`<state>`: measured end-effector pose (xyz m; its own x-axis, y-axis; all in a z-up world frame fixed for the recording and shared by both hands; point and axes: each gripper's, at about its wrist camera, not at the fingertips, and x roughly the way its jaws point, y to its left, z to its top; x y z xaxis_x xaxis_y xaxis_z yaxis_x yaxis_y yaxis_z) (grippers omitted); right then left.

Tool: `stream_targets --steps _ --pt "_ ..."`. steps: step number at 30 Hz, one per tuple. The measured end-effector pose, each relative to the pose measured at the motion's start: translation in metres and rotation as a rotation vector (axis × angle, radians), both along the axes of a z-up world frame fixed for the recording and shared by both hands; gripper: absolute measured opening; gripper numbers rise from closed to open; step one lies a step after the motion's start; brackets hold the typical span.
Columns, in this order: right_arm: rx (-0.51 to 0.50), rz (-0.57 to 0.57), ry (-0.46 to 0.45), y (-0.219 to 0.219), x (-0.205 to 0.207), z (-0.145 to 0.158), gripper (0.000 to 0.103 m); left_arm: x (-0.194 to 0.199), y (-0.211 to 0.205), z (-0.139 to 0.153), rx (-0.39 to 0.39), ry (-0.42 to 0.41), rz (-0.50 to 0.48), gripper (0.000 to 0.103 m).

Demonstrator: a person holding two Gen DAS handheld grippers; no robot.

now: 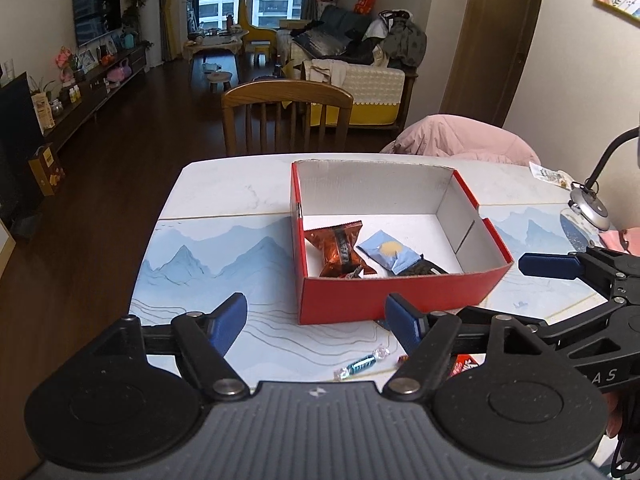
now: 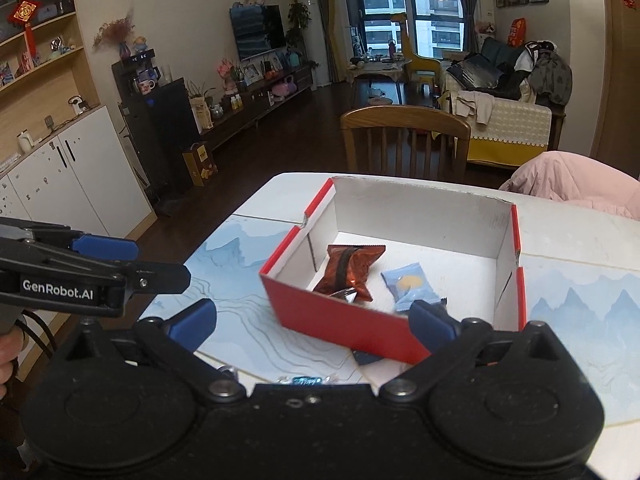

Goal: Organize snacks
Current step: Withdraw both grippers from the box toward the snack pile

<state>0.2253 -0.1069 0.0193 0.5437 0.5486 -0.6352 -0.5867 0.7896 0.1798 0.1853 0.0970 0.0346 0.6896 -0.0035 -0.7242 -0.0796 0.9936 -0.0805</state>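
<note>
A red cardboard box (image 1: 360, 300) with a white inside stands on the table. It holds a brown snack pack (image 1: 340, 246), a light blue snack pack (image 1: 388, 254) and a dark pack (image 1: 424, 269). The box (image 2: 340, 316) and the brown pack (image 2: 350, 268) and blue pack (image 2: 408, 286) also show in the right wrist view. A blue wrapped candy (image 1: 362, 364) lies on the table before the box, between the fingers of my left gripper (image 1: 316, 324), which is open and empty. My right gripper (image 2: 312, 326) is open and empty, just in front of the box, with the candy (image 2: 306, 380) below it.
The table (image 1: 224, 200) carries a mat with blue mountains. A red wrapper (image 1: 464, 364) lies partly hidden under my left gripper. A wooden chair (image 1: 286, 120) stands at the far edge, a pink jacket (image 1: 460, 138) at far right, a lamp base (image 1: 592, 204) on the right.
</note>
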Motion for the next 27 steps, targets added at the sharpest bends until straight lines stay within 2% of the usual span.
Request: stream_targets --steps 9,15,19,27 --pt "0.02 -0.017 -0.001 -0.002 -0.031 0.002 0.103 -0.036 0.005 0.006 -0.03 -0.025 -0.028 0.076" --pt "0.078 -0.023 -0.016 -0.01 -0.051 -0.004 0.103 -0.053 0.012 -0.007 -0.054 -0.015 -0.014 0.081" --pt "0.055 -0.04 -0.028 -0.011 -0.059 -0.013 0.103 -0.062 0.021 -0.02 -0.09 0.004 -0.019 0.081" --pt "-0.029 -0.074 -0.014 -0.016 -0.073 -0.038 0.103 -0.076 0.027 -0.049 -0.107 0.049 -0.007 0.081"
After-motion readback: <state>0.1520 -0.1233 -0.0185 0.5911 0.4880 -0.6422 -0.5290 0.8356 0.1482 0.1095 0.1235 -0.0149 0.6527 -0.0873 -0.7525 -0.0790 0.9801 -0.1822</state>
